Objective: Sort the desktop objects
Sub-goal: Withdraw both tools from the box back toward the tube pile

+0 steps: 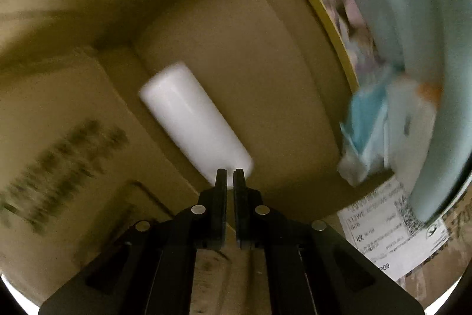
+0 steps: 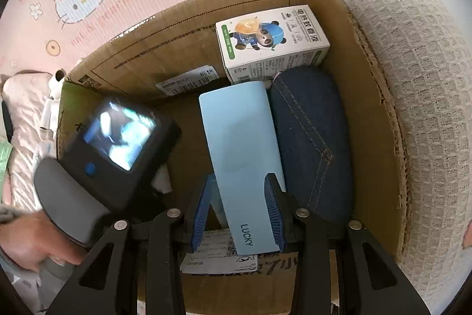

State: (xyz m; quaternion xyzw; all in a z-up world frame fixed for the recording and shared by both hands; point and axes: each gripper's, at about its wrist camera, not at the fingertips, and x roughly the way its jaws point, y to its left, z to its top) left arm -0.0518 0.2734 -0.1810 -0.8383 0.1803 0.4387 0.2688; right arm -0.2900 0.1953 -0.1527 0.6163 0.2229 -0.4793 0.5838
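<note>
Right gripper (image 2: 240, 214) clamps the blue case (image 2: 242, 164); left gripper (image 1: 230, 177) nearly closed, empty.

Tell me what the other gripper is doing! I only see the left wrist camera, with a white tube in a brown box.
Observer: The right gripper is clamped on a light blue case printed LUCKY.
Operator: Is it over the box?
Observer: Yes, over the cardboard box. A denim case lies right beside the blue one.
Operator: Anything else in there?
Observer: A white panda carton sits in the far corner.
</note>
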